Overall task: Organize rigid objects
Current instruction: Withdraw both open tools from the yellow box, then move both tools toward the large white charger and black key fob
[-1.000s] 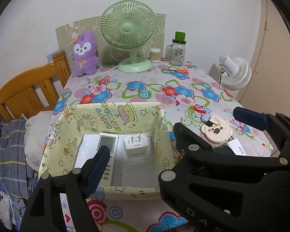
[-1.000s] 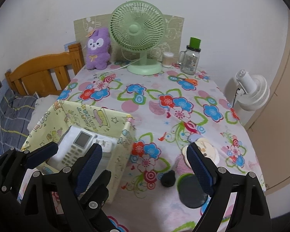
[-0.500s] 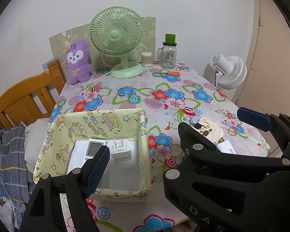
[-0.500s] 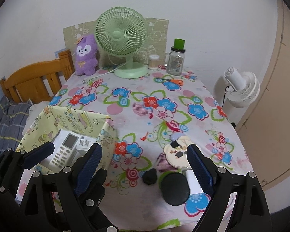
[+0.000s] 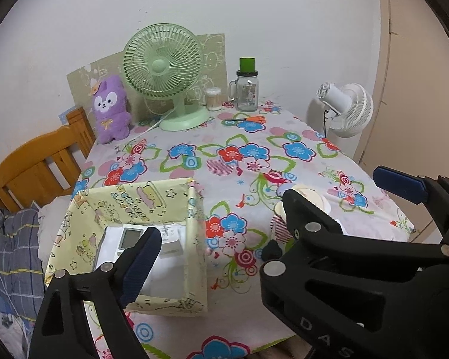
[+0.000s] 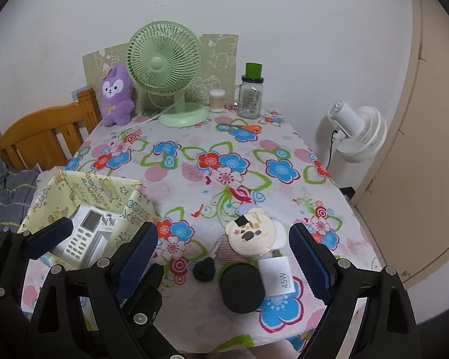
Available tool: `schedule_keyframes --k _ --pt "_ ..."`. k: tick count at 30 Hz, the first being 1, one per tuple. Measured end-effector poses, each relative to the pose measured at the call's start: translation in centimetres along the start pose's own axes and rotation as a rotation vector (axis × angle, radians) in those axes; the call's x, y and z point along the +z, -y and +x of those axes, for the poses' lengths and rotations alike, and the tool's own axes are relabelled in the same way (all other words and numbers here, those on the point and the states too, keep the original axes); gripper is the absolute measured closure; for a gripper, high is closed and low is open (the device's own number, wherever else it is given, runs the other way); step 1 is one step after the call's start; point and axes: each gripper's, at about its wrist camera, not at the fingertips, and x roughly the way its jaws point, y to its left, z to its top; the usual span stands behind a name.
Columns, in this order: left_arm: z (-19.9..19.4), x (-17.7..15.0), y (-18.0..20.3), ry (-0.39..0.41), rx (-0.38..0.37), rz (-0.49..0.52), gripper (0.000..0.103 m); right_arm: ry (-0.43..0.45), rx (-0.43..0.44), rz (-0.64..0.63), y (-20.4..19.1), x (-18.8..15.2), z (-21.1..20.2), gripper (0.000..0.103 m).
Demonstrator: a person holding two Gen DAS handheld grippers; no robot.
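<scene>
A yellow patterned box (image 5: 194, 209) (image 6: 134, 206) stands at the table's front left. In it lie a white remote (image 6: 83, 233) (image 5: 122, 239) and a white charger (image 5: 170, 239). On the front right of the table lie a round bear-face coaster (image 6: 251, 233), a black round lid (image 6: 242, 287), a small black lump (image 6: 205, 269) and a white 45W adapter (image 6: 277, 275). My left gripper (image 5: 263, 224) is open and empty, above the table's front edge. My right gripper (image 6: 224, 263) is open and empty, above the black lid.
A green desk fan (image 6: 167, 68), a purple plush (image 6: 116, 95), a glass jar with green lid (image 6: 250, 95) and a cotton swab jar (image 6: 217, 100) stand at the back. A white fan (image 6: 359, 131) stands right of the table. A wooden bed frame (image 6: 42, 131) is on the left.
Both grippers have pulled back and up from the table, so the box and loose objects look smaller and further. Both stay open and empty.
</scene>
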Motion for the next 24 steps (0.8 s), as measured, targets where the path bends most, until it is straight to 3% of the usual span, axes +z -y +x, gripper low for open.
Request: schedule_keyframes --k 14,18,24 --pt "0.7 -0.5 2.4 0.003 -0.017 0.018 0.003 -0.008 0.000 0.033 2.6 -1.3 0.5 0.011" --pt "1.1 -0.8 3.0 0.001 -0.027 0.022 0.003 0.005 0.006 0.039 3.4 -1.8 0.6 0.003" --pt "2.2 -1.3 3.7 -0.014 -0.045 0.017 0.003 -0.020 -0.003 0.053 4.4 -2.5 1.3 0.002"
